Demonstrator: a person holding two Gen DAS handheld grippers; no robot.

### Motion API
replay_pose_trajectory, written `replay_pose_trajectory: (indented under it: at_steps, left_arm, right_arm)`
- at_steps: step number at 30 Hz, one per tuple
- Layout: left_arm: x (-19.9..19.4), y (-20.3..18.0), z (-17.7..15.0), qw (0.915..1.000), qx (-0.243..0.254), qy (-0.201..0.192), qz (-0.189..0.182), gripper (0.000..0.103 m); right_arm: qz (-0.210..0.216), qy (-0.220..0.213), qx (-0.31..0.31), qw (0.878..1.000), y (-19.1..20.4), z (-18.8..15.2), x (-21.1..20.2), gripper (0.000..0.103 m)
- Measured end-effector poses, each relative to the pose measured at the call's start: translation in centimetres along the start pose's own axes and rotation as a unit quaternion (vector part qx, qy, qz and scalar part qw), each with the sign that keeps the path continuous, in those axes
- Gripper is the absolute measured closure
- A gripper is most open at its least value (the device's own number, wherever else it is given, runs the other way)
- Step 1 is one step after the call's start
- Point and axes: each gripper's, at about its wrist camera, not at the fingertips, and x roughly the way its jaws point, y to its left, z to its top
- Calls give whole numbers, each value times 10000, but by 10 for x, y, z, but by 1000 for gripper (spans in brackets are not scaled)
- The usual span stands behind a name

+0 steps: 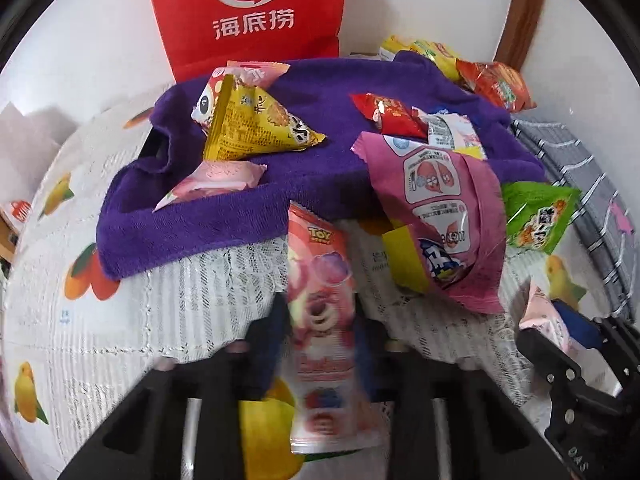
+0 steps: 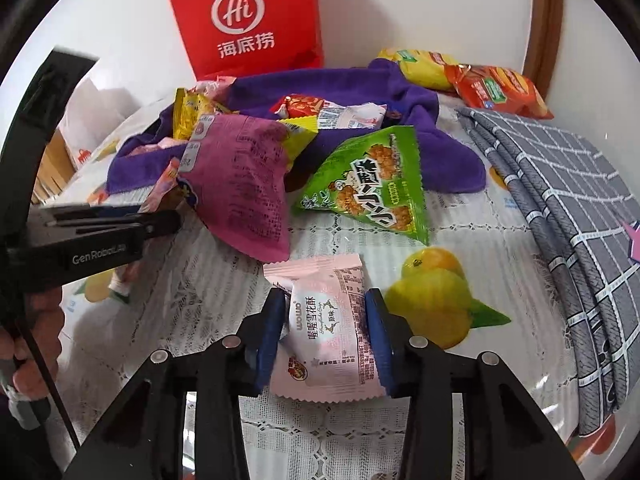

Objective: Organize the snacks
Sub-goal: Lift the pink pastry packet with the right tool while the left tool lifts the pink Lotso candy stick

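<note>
My left gripper [image 1: 320,328] is shut on a pink Toy Story snack packet [image 1: 320,312], held upright above the tablecloth. My right gripper [image 2: 326,320] is shut on a pale pink snowflake-crisp packet [image 2: 324,328]; it also shows in the left wrist view [image 1: 546,324]. A purple towel [image 1: 312,168] carries several snacks: a yellow triangular packet [image 1: 248,124], a red candy [image 1: 384,112], a pink packet [image 1: 212,184]. A magenta bag [image 2: 244,184] hangs over the towel's front edge. A green triangular packet [image 2: 372,188] lies beside it.
A red Haidilao paper bag [image 1: 244,12] stands at the back against the wall. Yellow and orange snack bags [image 2: 480,84] lie at the back right. A folded grey checked cloth [image 2: 568,208] lies on the right. The lace, fruit-printed tablecloth [image 2: 400,240] covers the table.
</note>
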Motion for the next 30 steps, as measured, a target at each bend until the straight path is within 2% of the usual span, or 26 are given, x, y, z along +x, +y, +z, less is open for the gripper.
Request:
replay_pose_trajectory:
  at_steps: [5, 9, 13, 20, 26, 30]
  left_arm:
    - [-10, 20, -2, 9974, -424, 144, -565, 83]
    - [-31, 29, -5, 9972, -466, -12, -587, 83]
    - [-54, 36, 4, 9966, -452, -182, -668, 83]
    - [-87, 48, 47, 9971, -336, -455, -517, 83]
    - [-102, 52, 90, 9956, -332, -691, -531, 83]
    - [-102, 48, 121, 9953, -233, -803, -486, 83]
  right_arm:
    - [148, -33, 170, 9997, -3, 7, -13, 64]
    - [282, -174, 243, 9992, -1, 18, -30, 64]
    - [288, -398, 310, 9983, 5, 44, -48, 64]
    - [103, -771, 282, 9966, 14, 106, -74, 64]
    - [-15, -888, 397, 9953, 12, 150, -74, 64]
    - [0, -805, 521, 9954, 6, 176, -63, 64]
